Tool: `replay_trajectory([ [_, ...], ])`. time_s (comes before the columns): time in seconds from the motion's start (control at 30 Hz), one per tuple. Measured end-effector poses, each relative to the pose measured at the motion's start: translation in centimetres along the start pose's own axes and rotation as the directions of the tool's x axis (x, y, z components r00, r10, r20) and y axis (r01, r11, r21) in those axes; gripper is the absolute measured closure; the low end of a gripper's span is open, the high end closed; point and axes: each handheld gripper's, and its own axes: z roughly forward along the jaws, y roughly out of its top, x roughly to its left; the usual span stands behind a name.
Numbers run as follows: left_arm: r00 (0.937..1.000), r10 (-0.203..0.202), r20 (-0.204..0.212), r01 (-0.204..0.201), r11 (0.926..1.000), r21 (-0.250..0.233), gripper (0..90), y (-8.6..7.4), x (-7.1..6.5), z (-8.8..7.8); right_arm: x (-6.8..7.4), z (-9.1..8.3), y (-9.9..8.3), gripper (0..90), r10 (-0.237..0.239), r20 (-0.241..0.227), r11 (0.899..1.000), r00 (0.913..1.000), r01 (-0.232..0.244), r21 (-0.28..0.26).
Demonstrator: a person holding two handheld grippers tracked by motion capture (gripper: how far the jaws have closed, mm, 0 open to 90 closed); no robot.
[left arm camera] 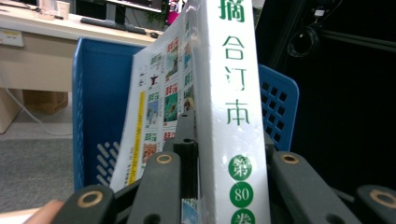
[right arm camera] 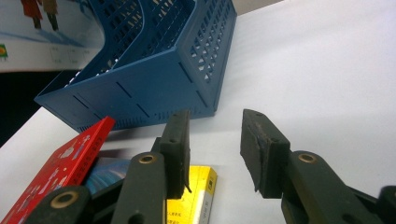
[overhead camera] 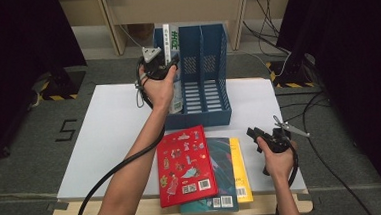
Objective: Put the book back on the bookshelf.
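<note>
While the white book (overhead camera: 174, 63) is stood upright in the leftmost slot of the blue file rack (overhead camera: 207, 86), its spine is squeezed tight by the left gripper (overhead camera: 162, 64). The right gripper (overhead camera: 265, 135) is held just right of the rack's front, over the white table (overhead camera: 110, 137), with its jaws parted and nothing between them. In front of the rack, a red book (overhead camera: 184, 165) is laid on what seems to be a teal book (overhead camera: 221, 155) and a yellow book (overhead camera: 240, 169).
</note>
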Motion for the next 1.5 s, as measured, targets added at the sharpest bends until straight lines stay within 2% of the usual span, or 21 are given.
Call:
replay_trajectory([
  [0.03,0.9999,0.006,0.011,-0.006,1.0000,-0.001,72.0,0.2,0.1,0.0,0.0,0.0,0.0,63.2,0.000,0.000,1.000,1.0000,0.000,0.000],
  [0.13,1.0000,-0.006,0.004,0.007,0.9998,-0.016,72.0,0.8,0.5,-0.2,0.1,0.1,0.0,63.3,0.009,0.000,1.000,1.0000,-0.009,0.003],
  [0.27,0.9994,-0.025,0.025,0.025,0.9995,-0.020,72.1,0.4,1.2,0.1,0.0,0.2,-0.2,63.3,0.014,-0.002,1.000,0.9999,-0.014,0.006],
  [0.33,0.9997,-0.010,0.024,0.010,0.9997,-0.024,72.2,0.3,1.1,0.1,0.0,0.3,-0.2,63.3,0.010,0.001,1.000,1.0000,-0.010,0.008],
  [0.37,0.9997,0.018,0.014,-0.018,0.9994,-0.028,72.2,0.0,0.9,0.1,0.0,0.3,-0.2,63.3,0.010,0.000,1.000,0.9999,-0.010,0.011],
  [0.47,0.9993,0.036,-0.010,-0.037,0.9984,-0.044,72.3,-0.4,1.1,0.3,0.1,0.3,-0.2,63.3,0.013,-0.004,1.000,0.9999,-0.013,0.012],
  [0.6,0.9988,0.044,-0.021,-0.045,0.9975,-0.055,72.4,-0.9,1.6,0.5,0.0,0.2,-0.2,63.3,0.009,-0.002,1.000,1.0000,-0.009,0.006],
  [0.73,0.9975,0.060,-0.038,-0.062,0.9963,-0.060,72.3,-1.5,1.2,-0.2,-0.1,0.1,-0.2,63.3,0.015,0.001,1.000,0.9999,-0.015,0.008],
  [0.87,0.9979,0.038,-0.052,-0.040,0.9985,-0.038,72.3,-2.7,1.8,0.0,-0.2,0.1,-0.1,63.2,0.003,0.006,1.000,1.0000,-0.003,0.001],
  [0.9,0.9981,0.034,-0.052,-0.036,0.9988,-0.033,72.4,-3.2,1.9,0.1,-0.1,0.1,-0.2,63.2,0.013,0.002,1.000,0.9999,-0.013,0.005],
  [0.97,0.9980,0.037,-0.051,-0.038,0.9991,-0.020,72.4,-3.7,1.9,0.4,-0.1,0.1,-0.2,63.3,0.014,0.001,1.000,0.9999,-0.014,0.008],
  [1.13,0.9980,0.038,-0.051,-0.039,0.9991,-0.014,72.3,-3.1,1.6,0.6,-0.2,0.1,-0.1,63.3,0.006,0.003,1.000,1.0000,-0.006,0.000],
  [1.23,0.9970,0.051,-0.058,-0.052,0.9984,-0.023,72.2,-3.6,1.5,0.5,-0.2,0.1,-0.2,63.2,0.003,0.004,1.000,1.0000,-0.003,0.001],
  [1.33,0.9966,0.033,-0.076,-0.035,0.9990,-0.029,72.0,-3.6,1.8,0.3,-0.2,0.1,-0.2,63.3,0.014,0.002,1.000,0.9999,-0.014,0.009],
  [1.4,0.9967,0.025,-0.078,-0.026,0.9996,-0.015,71.7,-3.5,1.9,0.3,-0.2,0.1,-0.2,63.2,0.011,0.003,1.000,0.9999,-0.011,0.005],
  [1.5,0.9947,0.028,-0.099,-0.024,0.9991,0.036,71.2,-2.8,2.0,0.4,-0.2,0.0,-0.2,63.2,0.012,0.003,1.000,0.9999,-0.012,0.002],
])
